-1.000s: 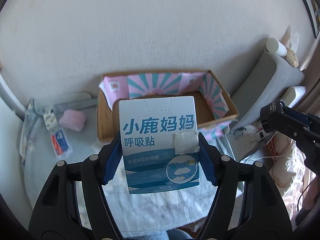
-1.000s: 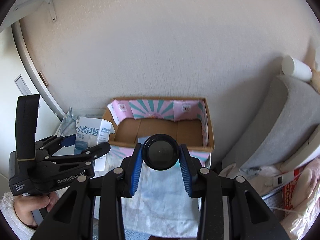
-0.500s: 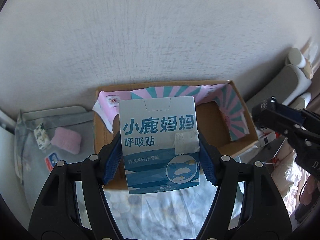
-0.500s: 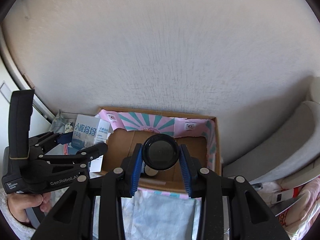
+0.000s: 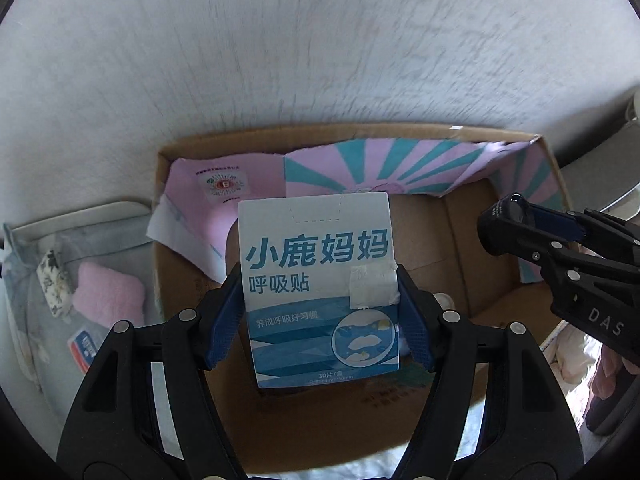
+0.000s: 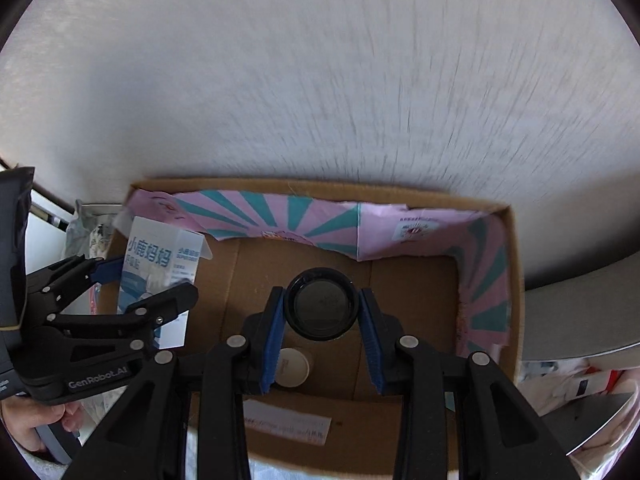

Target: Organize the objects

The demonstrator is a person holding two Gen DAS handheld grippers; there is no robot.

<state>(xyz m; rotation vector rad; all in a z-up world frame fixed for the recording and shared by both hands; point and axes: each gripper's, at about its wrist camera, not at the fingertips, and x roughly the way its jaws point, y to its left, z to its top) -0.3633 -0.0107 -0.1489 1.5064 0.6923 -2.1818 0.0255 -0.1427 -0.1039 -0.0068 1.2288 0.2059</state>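
Note:
My left gripper (image 5: pixel 320 320) is shut on a white and blue carton with Chinese print (image 5: pixel 318 280), held upright over the left part of an open cardboard box (image 5: pixel 472 240) lined with pink and teal paper. My right gripper (image 6: pixel 323 312) is shut on a round black jar (image 6: pixel 322 306), held over the middle of the same box (image 6: pixel 516 280). The left gripper and its carton (image 6: pixel 160 256) show at the left of the right wrist view. The right gripper's fingertips (image 5: pixel 504 228) show at the right of the left wrist view. A small white round lid (image 6: pixel 294 368) lies on the box floor.
The box stands against a white textured wall (image 6: pixel 320 80). Left of it a clear bag (image 5: pixel 48 280) holds a pink pad (image 5: pixel 108 296) and small packets. A grey cushion (image 6: pixel 576 320) and clutter lie to the right. A white label (image 6: pixel 288 426) lies on the box's near flap.
Both grippers moved forward from in front of the box to over its inside, carrying the carton and the black jar. The box now fills both views.

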